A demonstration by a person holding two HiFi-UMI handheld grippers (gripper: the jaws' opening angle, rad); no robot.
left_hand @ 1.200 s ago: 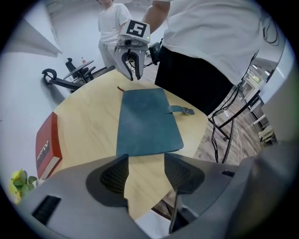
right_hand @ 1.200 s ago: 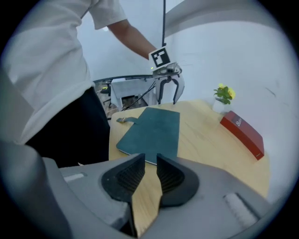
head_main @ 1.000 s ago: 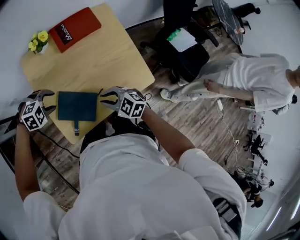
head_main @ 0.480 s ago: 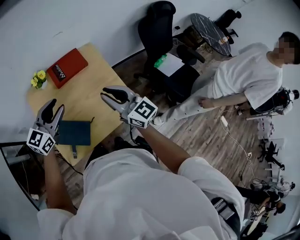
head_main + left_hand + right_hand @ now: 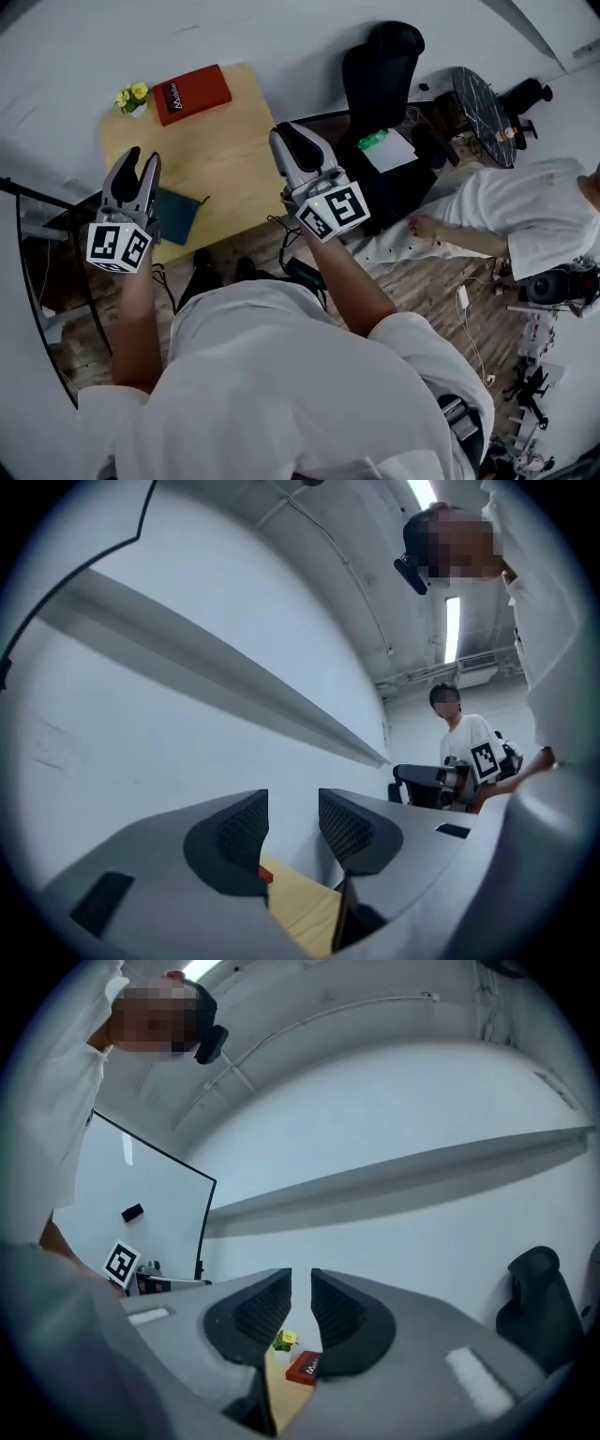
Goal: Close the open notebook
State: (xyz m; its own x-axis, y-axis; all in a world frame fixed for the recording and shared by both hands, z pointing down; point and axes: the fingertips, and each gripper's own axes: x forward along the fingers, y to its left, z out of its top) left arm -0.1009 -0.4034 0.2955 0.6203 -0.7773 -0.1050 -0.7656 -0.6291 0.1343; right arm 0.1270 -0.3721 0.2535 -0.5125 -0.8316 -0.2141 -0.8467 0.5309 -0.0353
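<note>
The dark blue notebook [image 5: 178,216] lies closed on the wooden table [image 5: 220,150], near its front left edge, partly hidden behind my left gripper [image 5: 138,165]. That gripper is raised well above the table. Its jaws have just been closing, and a clear gap with nothing in it remains between them [image 5: 292,803]. My right gripper [image 5: 286,136] is also held high, over the table's right edge. Only a narrow slit separates its jaws [image 5: 300,1283], and nothing is in it. Neither gripper touches the notebook.
A red book [image 5: 191,93] and a small pot of yellow flowers [image 5: 131,97] sit at the table's far end. A black office chair [image 5: 380,84] stands right of the table. A person in white [image 5: 525,220] sits further right, beside a dark round table [image 5: 483,98].
Both grippers have risen from beside the closed notebook at table height to well above it, and now point roughly level at the wall. The left jaws have narrowed.
</note>
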